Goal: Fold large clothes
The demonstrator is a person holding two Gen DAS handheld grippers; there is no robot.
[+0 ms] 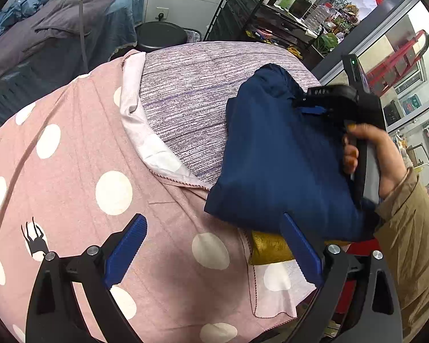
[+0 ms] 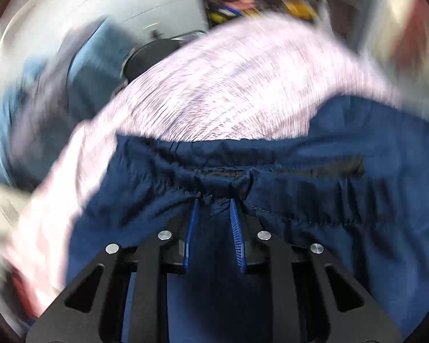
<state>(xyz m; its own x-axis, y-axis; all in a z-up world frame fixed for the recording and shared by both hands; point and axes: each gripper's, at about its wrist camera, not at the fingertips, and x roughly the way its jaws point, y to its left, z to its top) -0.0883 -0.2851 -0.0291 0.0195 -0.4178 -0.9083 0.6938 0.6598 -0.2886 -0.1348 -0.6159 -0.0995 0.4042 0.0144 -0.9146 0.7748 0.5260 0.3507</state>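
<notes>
Pinching the elastic waistband (image 2: 223, 183), the right gripper (image 2: 214, 203) holds navy trousers (image 1: 280, 154) folded on the striped sheet (image 1: 186, 91); left gripper (image 1: 214, 243) is spread, empty. Fold should be laid flat, edges aligned.

Right gripper (image 2: 214, 203), blue fingers (image 2: 236, 234) nearly together, pinching the gathered elastic band of a navy garment (image 2: 314, 200). The garment fills the lower field; behind it lies a pale pink striped bedcover (image 2: 214, 91). Background is motion-blurred.
</notes>
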